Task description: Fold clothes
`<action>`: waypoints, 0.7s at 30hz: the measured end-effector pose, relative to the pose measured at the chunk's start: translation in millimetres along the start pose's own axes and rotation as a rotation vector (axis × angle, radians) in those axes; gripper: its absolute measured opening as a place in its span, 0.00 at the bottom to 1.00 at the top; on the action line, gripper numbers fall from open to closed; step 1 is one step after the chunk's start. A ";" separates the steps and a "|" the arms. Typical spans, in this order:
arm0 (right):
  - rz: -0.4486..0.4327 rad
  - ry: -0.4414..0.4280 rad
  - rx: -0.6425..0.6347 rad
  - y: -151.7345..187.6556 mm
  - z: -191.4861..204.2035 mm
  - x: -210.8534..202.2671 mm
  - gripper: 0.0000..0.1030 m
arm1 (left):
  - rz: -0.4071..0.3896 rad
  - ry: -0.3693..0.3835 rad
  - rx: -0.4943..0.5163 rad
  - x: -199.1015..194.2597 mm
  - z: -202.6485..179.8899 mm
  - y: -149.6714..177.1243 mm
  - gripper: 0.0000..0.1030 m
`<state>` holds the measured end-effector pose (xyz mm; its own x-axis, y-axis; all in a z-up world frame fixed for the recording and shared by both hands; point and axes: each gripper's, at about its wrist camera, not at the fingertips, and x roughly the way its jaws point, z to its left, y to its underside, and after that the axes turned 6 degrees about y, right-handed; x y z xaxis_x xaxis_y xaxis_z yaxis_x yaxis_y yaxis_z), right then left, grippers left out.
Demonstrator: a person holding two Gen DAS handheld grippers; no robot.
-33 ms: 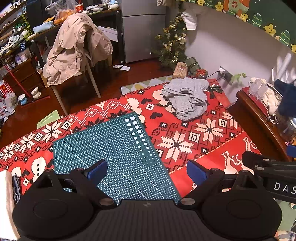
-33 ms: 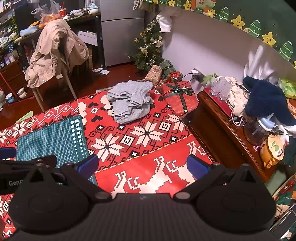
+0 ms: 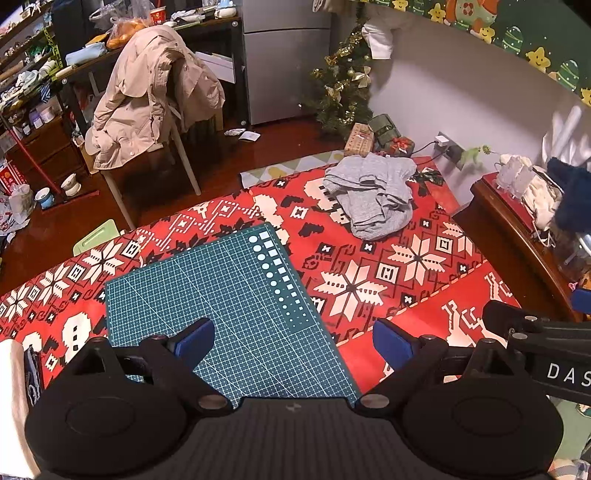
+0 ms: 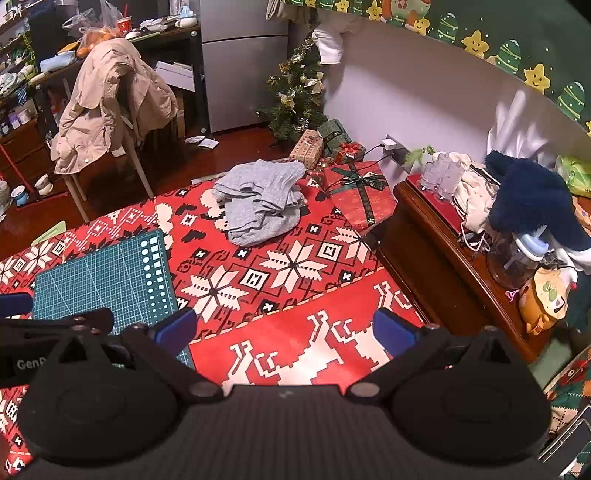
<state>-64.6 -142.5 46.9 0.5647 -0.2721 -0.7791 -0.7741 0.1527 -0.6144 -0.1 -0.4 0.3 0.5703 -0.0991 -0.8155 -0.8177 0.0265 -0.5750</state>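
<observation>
One grey garment (image 3: pixel 373 195), perhaps more bunched.

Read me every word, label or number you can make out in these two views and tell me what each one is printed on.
"DAS", cut off by the frame edge: white letters on the black right hand-held gripper, seen in the left wrist view.
"GenR", cut off behind a black arm: pale letters on the black left hand-held gripper, seen in the right wrist view.
Green gridded cutting mat: edge markings too small to read.
Red paper cup on the dark desk: print blurred.

- Our left gripper (image 3: pixel 293 341) is hovering wide open over the green cutting mat (image 3: pixel 221 302).
- The grey garment (image 3: pixel 373 195), apparently crumpled, is lying well beyond on the red cloth (image 3: pixel 369 280).
</observation>
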 end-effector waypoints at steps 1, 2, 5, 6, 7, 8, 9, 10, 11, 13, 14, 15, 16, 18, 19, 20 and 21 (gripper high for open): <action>0.000 0.001 0.000 -0.2 1.9 -0.6 0.99 | 0.000 -0.001 0.000 -0.2 -0.3 0.0 0.90; 0.001 0.002 -0.001 -0.4 3.8 -1.3 0.99 | 0.000 -0.002 -0.001 -0.4 -0.7 -0.1 0.90; 0.000 -0.004 0.003 0.1 6.6 -2.1 0.99 | 0.001 -0.005 -0.001 -0.9 -1.7 -0.2 0.90; -0.002 -0.016 0.010 1.3 4.5 -1.3 0.99 | 0.001 -0.006 -0.002 -1.1 -2.0 -0.2 0.90; -0.002 -0.020 0.012 2.2 2.5 -0.7 0.99 | 0.001 -0.008 -0.002 -1.3 -2.4 -0.3 0.90; -0.002 -0.021 0.013 3.1 0.7 -0.1 0.99 | 0.000 -0.009 0.000 -1.8 -3.1 -0.2 0.90; -0.002 -0.023 0.012 2.5 -1.3 -0.1 0.99 | -0.003 -0.010 0.004 -2.2 -4.4 -0.2 0.90; -0.003 -0.025 0.012 1.2 -3.4 -0.3 0.99 | -0.007 -0.013 0.008 -2.5 -5.7 -0.3 0.90; -0.006 -0.026 0.010 1.4 -5.3 -0.2 0.99 | -0.011 -0.016 0.009 -3.1 -6.5 -0.2 0.90; -0.008 -0.021 0.009 0.4 -3.6 -2.3 0.99 | -0.016 -0.019 0.012 -3.9 -6.4 -1.0 0.90; -0.007 -0.017 0.008 -0.5 -1.8 -2.8 0.99 | -0.016 -0.016 0.014 -3.8 -4.0 -2.3 0.90; -0.007 -0.016 0.007 -0.7 -1.9 -2.7 0.99 | -0.019 -0.017 0.014 -4.1 -4.4 -2.3 0.90; -0.006 -0.017 0.007 -0.7 -2.1 -2.2 0.99 | -0.023 -0.019 0.014 -4.4 -4.9 -2.3 0.90; -0.008 -0.018 0.008 -0.8 -2.6 -3.0 0.99 | -0.029 -0.023 0.015 -5.3 -6.1 -2.4 0.90; -0.009 -0.018 0.007 -1.2 -2.7 -3.7 0.99 | -0.032 -0.025 0.016 -5.7 -6.4 -2.4 0.90; -0.010 -0.018 0.005 -1.3 -2.4 -4.0 0.99 | -0.034 -0.026 0.017 -6.3 -6.1 -2.3 0.90; -0.012 -0.017 0.004 -1.3 -2.5 -4.3 0.99 | -0.036 -0.026 0.018 -7.0 -5.4 -2.2 0.90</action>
<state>-66.8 -144.0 51.4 0.5784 -0.2579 -0.7739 -0.7663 0.1535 -0.6239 -2.8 -5.2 7.5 0.6009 -0.0749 -0.7958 -0.7955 0.0410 -0.6045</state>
